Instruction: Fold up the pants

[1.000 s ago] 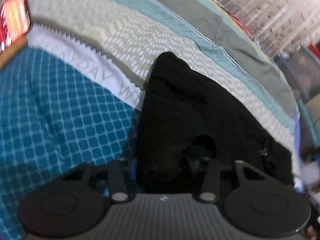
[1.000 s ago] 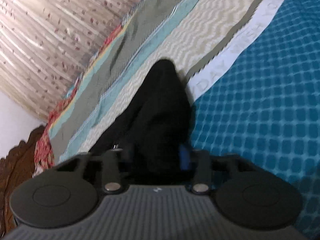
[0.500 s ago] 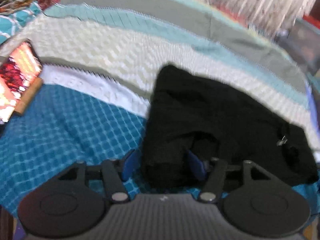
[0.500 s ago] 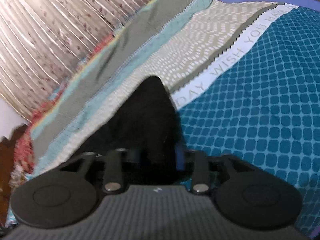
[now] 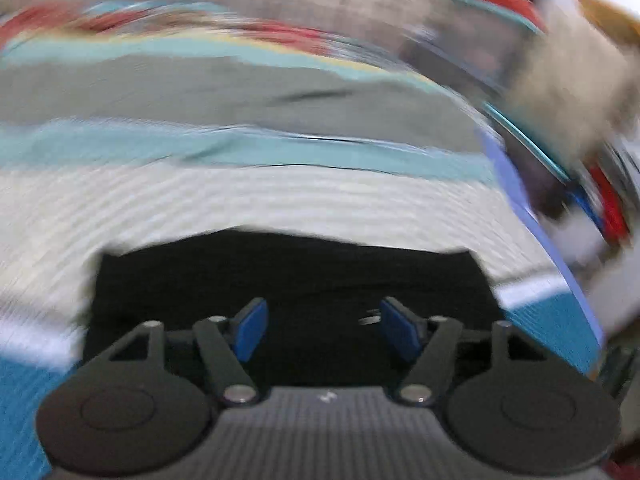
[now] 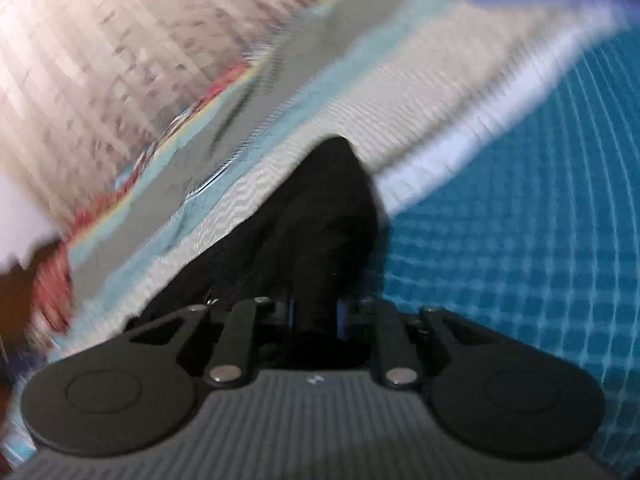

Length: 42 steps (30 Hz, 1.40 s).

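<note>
The black pants [image 5: 288,272] lie folded on the striped bedspread [image 5: 240,92]. My left gripper [image 5: 320,320] hovers above their near edge. Its jaws are opening, the blue pads [image 5: 250,330] stand wide apart, and nothing is pinched between them. In the right wrist view the pants [image 6: 320,208] run away from me as a narrow dark ridge. My right gripper [image 6: 315,314] is closing, with a fold of the black fabric squeezed between its pads. Both views are blurred by motion.
The bedspread has a teal checked field [image 6: 520,240] to the right of the pants, and cream, light blue and grey bands to their left. A pleated curtain [image 6: 100,60] hangs behind the bed. The bed's edge [image 5: 516,200] curves down the right side, with blurred clutter beyond it.
My left gripper let go of the pants, opened wide, lifted and swung right, so the phone left its view. My right gripper loosened, then narrowed again on the fabric fold.
</note>
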### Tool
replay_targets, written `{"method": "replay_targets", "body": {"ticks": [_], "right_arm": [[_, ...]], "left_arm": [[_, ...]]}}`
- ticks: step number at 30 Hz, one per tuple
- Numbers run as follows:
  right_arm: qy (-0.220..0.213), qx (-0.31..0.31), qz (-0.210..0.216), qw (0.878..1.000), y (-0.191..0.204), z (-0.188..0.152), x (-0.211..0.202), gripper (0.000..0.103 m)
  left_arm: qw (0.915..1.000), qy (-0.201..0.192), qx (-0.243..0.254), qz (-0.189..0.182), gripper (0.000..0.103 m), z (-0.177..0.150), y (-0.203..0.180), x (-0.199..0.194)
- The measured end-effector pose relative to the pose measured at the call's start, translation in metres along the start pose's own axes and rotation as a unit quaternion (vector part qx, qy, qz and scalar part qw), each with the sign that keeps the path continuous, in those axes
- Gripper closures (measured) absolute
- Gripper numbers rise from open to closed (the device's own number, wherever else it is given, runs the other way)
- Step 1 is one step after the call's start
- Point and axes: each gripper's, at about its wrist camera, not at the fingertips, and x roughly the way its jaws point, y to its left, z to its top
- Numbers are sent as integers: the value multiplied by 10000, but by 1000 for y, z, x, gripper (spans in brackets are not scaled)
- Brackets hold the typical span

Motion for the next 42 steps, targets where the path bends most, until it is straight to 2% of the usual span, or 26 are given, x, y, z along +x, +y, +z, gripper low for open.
{"method": "replay_targets", "body": {"ticks": [1, 3, 5, 7, 9, 12, 13, 14, 15, 16, 18, 19, 20, 21, 23, 24, 25, 26, 29, 33, 38, 42], "right_arm": [[-45, -181, -127, 9997, 7, -1, 0, 83], [-118, -506, -260, 9983, 15, -4, 0, 82], [-202, -782, -322, 9962, 23, -8, 1, 83], [-320, -1084, -382, 9929, 30, -11, 0, 83], [-446, -1510, -375, 9868, 40, -16, -4, 83], [-599, -2140, -364, 9743, 59, -22, -5, 83], [-652, -2252, -351, 9715, 63, -24, -5, 83], [-716, -2353, -315, 9688, 67, -25, -7, 83], [-767, -2419, -271, 9669, 68, -26, -8, 83], [-779, -2449, -205, 9662, 68, -26, -9, 82], [-832, -2330, -86, 9689, 62, -27, -8, 74], [-842, -2229, -25, 9712, 58, -27, -8, 55], [-831, -2141, 10, 9733, 55, -28, -7, 41], [-778, -2087, 25, 9749, 53, -29, -5, 41], [-578, -2038, 82, 9773, 53, -30, 3, 44], [-473, -2036, 125, 9778, 55, -30, 6, 52], [-404, -2082, 154, 9771, 60, -29, 9, 81], [-396, -2162, 186, 9754, 65, -29, 9, 90], [-704, -2490, 338, 9653, 89, -30, -1, 91], [-966, -3099, 418, 9449, 124, -38, -4, 91], [-885, -3708, 690, 9219, 163, -54, -1, 91], [-799, -4237, 936, 8974, 194, -68, 9, 91]], "left_arm": [[9993, 87, 361, -30, 25, 10, -30, 15], [9943, 308, 1014, -93, 25, 25, -87, 47], [9874, 594, 1452, -197, 24, 33, -133, 76], [9767, 873, 1962, -23, 23, 34, -177, 109], [9673, 1132, 2256, 226, 23, 29, -202, 131], [9518, 1548, 2605, 466, 23, 16, -219, 159], [9471, 1543, 2747, 606, 42, 11, -216, 161], [9442, 1533, 2823, 726, 65, 7, -212, 161], [9465, 1553, 2738, 709, 67, 7, -205, 160], [9540, 1487, 2534, 605, 73, 13, -194, 154], [9669, 1350, 2114, 469, 78, 28, -174, 138], [9734, 1298, 1853, 370, 79, 35, -161, 130], [9781, 1268, 1623, 287, 79, 42, -150, 125], [9819, 1224, 1429, 219, 79, 46, -139, 117], [9867, 1167, 1130, 101, 79, 52, -119, 104], [9884, 1138, 1006, 60, 79, 54, -110, 98], [9901, 1100, 873, 10, 80, 55, -100, 91], [9915, 1061, 746, -44, 80, 56, -90, 85], [9956, 791, 473, -162, 80, 60, -62, 59], [9979, 572, 130, -256, 80, 62, -19, 27], [9989, 361, -281, -64, 80, 52, 39, -2], [9969, 172, -770, 17, 80, 43, 91, -21]]}}
